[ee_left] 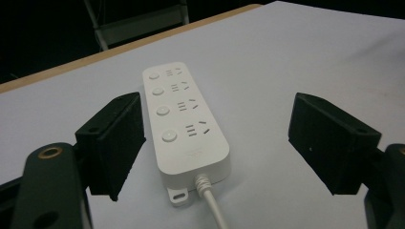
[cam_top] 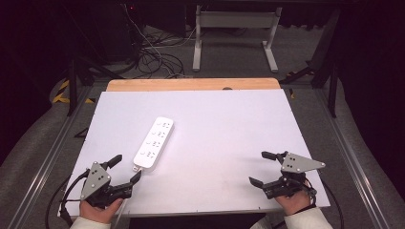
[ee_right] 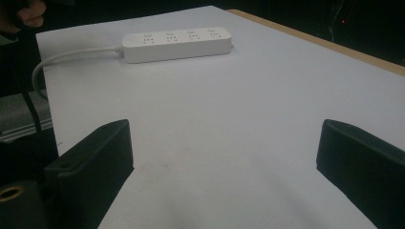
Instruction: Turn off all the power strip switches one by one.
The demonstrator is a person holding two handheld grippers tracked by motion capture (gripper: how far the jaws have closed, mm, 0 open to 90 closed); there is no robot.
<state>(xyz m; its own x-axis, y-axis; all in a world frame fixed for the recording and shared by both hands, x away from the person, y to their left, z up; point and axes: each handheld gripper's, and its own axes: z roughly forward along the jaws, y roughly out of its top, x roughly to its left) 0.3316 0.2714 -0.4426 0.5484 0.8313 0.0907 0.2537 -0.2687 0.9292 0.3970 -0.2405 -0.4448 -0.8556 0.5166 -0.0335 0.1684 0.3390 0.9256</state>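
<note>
A white power strip (cam_top: 153, 143) with several sockets and round buttons lies slantwise on the white table sheet (cam_top: 224, 129), left of centre. In the left gripper view the strip (ee_left: 184, 121) lies just beyond the jaws, its white cable (ee_left: 210, 200) running toward the camera. My left gripper (cam_top: 125, 171) rests near the front left corner, open, with nothing between its jaws. My right gripper (cam_top: 262, 168) sits at the front right, open and empty. The right gripper view has the strip (ee_right: 176, 44) far off at the upper left, its cable (ee_right: 52, 64) curving off the table's edge.
A bare wooden strip (cam_top: 191, 84) borders the table's far edge. Beyond it the floor holds tangled cables (cam_top: 153, 57) and a grey metal frame (cam_top: 234, 33). Metal rails (cam_top: 43, 162) run along both sides of the table.
</note>
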